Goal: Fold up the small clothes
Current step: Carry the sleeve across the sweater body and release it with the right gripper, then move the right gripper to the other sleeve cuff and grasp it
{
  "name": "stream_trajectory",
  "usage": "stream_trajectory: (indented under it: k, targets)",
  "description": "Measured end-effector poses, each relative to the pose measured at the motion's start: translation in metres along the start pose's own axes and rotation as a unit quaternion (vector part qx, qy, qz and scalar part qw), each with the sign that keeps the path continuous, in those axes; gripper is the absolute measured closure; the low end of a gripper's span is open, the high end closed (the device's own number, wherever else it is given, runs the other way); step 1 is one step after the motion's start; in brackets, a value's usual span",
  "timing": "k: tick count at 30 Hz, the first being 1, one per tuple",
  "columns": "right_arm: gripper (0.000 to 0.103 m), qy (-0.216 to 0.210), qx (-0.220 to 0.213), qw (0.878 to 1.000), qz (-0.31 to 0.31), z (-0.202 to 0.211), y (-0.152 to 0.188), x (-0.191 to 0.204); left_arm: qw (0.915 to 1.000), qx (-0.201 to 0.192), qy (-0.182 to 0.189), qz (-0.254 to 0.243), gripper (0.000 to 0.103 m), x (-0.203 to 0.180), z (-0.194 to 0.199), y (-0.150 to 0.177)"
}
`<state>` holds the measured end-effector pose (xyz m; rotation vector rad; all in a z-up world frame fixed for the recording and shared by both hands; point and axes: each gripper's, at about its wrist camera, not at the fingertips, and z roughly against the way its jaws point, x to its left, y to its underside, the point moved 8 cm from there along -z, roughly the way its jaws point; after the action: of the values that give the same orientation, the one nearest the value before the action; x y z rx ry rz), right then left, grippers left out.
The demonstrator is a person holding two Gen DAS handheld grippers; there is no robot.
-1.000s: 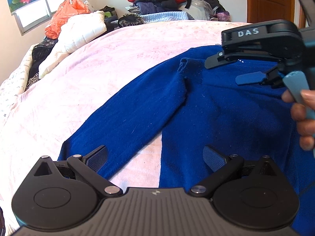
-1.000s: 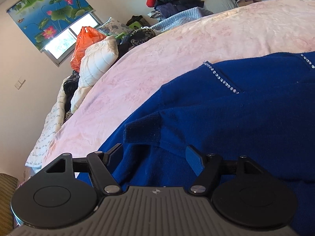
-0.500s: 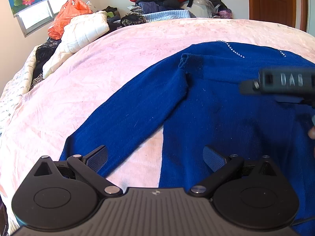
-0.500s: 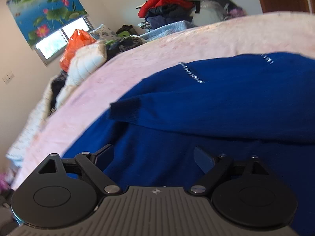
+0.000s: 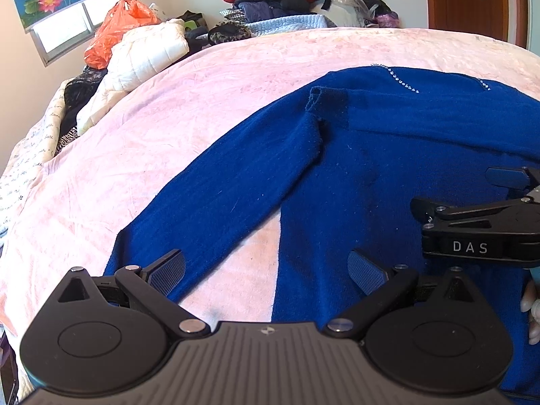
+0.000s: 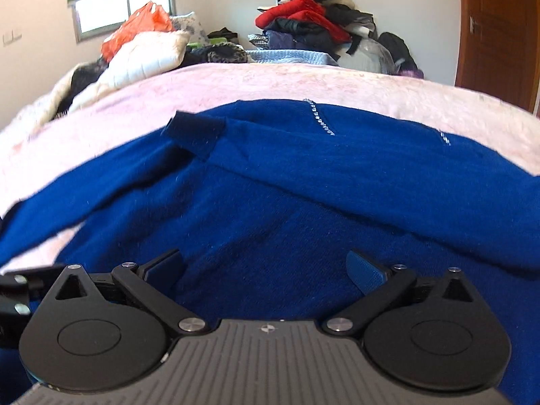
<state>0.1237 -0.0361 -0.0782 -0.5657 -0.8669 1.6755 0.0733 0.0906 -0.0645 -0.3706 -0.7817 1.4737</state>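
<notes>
While both grippers gape, sweater (image 5: 371, 175) beneath fingers (image 5: 167, 270)

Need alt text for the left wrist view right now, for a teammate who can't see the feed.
A blue sweater lies on a pink bedspread, one sleeve folded across its chest, the other stretched toward the open left gripper. The right gripper enters from the right edge, above the sweater.

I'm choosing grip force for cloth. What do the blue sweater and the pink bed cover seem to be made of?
Blue sweater: looks like a soft fine knit, matte and slightly fuzzy, with lint specks and a ribbed cuff; a line of shiny studs near the neck. Pink bed cover: probably plush fleece, with a mottled, crushed nap.
</notes>
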Motion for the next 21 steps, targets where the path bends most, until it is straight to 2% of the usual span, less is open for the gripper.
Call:
stream_trajectory:
  k: [8, 11, 15, 21]
  targets:
    - [0.0, 0.001, -0.003, 1.0, 0.001, 0.002, 0.002, 0.0, 0.9999, -0.003, -0.016, 0.0, 0.0, 0.005, 0.004, 0.001]
    - [0.0, 0.001, -0.002, 1.0, 0.003, 0.002, 0.002, 0.002, 0.9993, -0.016, -0.033, 0.004, 0.0, 0.015, 0.011, 0.001]
    - [0.0, 0.002, 0.0, 1.0, 0.008, 0.002, 0.003, 0.003, 0.9968, -0.021, -0.076, 0.017, 0.0, 0.05, 0.014, 0.008]
    - [0.0, 0.002, 0.0, 1.0, 0.012, 0.001, 0.003, 0.005, 0.9867, 0.02, -0.15, 0.061, 0.0, 0.125, -0.01, 0.029]
